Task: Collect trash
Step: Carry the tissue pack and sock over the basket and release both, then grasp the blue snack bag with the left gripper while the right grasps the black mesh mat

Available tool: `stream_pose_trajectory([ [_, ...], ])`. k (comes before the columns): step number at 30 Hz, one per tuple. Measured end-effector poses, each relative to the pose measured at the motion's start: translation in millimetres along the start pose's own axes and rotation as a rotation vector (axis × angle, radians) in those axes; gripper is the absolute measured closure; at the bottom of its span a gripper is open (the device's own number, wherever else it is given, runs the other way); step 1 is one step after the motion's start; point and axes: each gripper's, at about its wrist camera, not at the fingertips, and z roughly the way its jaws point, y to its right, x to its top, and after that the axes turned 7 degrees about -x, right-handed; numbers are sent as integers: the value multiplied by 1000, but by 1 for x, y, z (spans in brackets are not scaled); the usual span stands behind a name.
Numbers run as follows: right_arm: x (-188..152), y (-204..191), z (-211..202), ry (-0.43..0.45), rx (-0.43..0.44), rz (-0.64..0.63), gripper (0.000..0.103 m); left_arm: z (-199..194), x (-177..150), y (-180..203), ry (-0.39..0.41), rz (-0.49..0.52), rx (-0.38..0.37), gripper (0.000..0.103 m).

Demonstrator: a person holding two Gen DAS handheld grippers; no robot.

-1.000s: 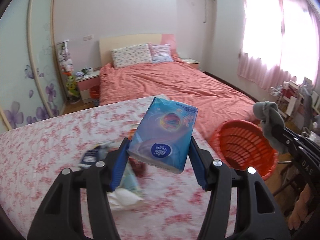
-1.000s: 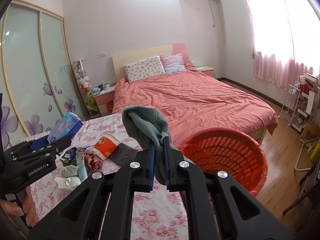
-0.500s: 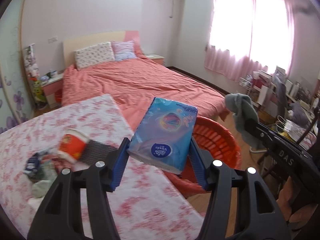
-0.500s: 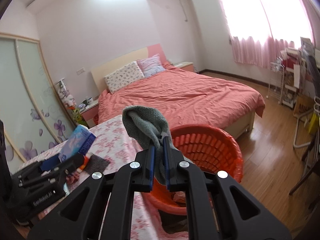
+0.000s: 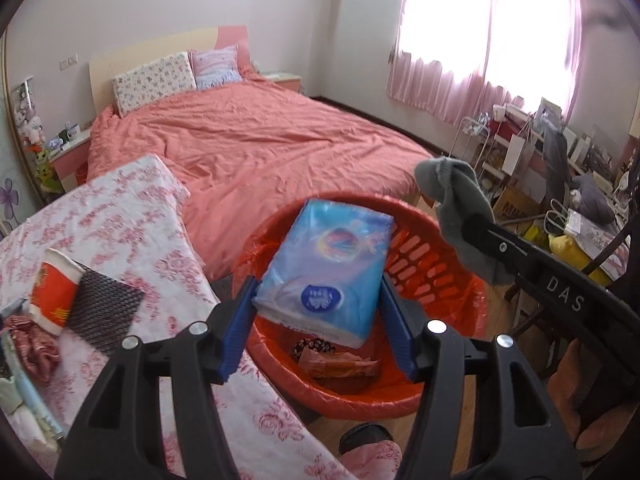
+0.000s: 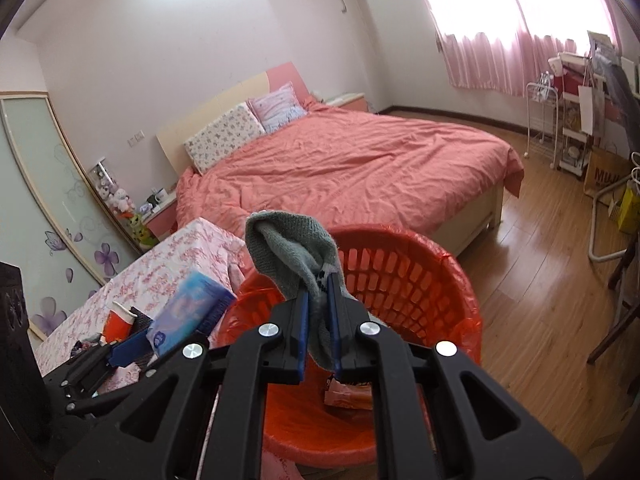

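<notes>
While both grippers hover above the red basket [image 5: 436, 268], each clamps trash.

Left gripper [image 5: 318, 304] grasps the blue tissue pack [image 5: 324, 264]; right gripper [image 6: 319, 328] pinches a grey sock [image 6: 296, 252] directly over the basket.

Counter with pink floral tablecloth [image 5: 120, 220] at left; on it a red-and-white paper cup lying on its side [image 5: 54, 296], touching a dark woven mesh square [image 5: 102, 310]; crumpled red patterned wrapper [image 5: 34, 350] just beside the cup; pale tissue and packet bits [image 5: 20, 404] at the left edge, too blurred to identify; wooden plank floor [image 6: 540, 320] at right carries a red slotted plastic basket lined with red bag [image 6: 420, 276], close against the counter's corner; double bed with salmon-pink duvet [image 5: 260, 140] behind, two floral pillows [image 5: 154, 80] at the headboard.
</notes>
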Motion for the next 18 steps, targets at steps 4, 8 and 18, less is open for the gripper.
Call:
stream_pose_trajectory([
  [4,-1,6,9,-25,-12,14,71,15,-3,-11,-19,-8,22,34],
  [8,-4,9,8,-30,-33,10,58,16,-8,-25,-28,-33,48,33],
  [18,-3,-18,-9,7,-57,-81,48,-31,-23,-48,20,-36,139,29],
])
